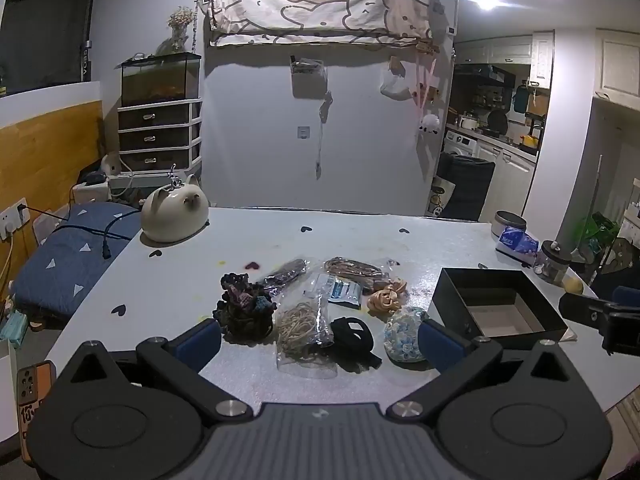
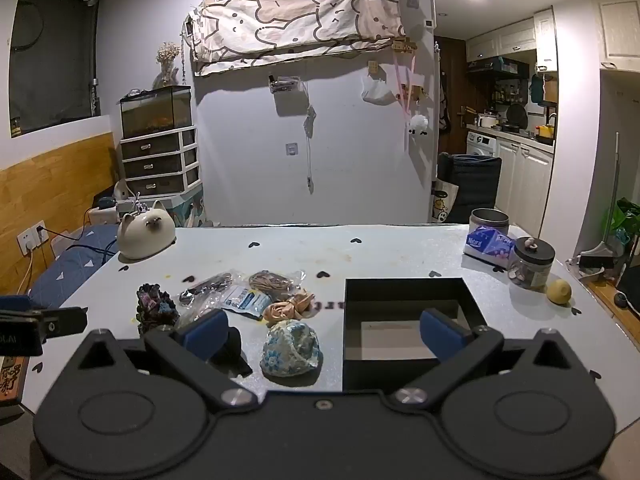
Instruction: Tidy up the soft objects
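Left gripper (image 1: 320, 340): jaws wide, holding nothing, above the bench (image 1: 280, 240). Scrunchies lie left of the black box (image 2: 404, 320). Right gripper (image 2: 324, 332): jaws wide, holding nothing. Tissue pack (image 2: 490, 246) reads "Nature"; remaining print illegible.

My tongs, left (image 1: 320, 336) and right (image 2: 322, 330), are black with blue pads (image 2: 206, 334). The counter (image 2: 360, 256) is pale grey, dotted with small dark hearts. On it, the box (image 2: 404, 292) is black outside with a pale floor. Beside it lies a scrunchie (image 2: 290, 348) in white with a blue flower print, a peach satin one (image 2: 288, 306), and a dark crocheted bundle (image 1: 244, 304) flecked with purple and blue. The cat-shaped pot (image 1: 174, 216) is cream.
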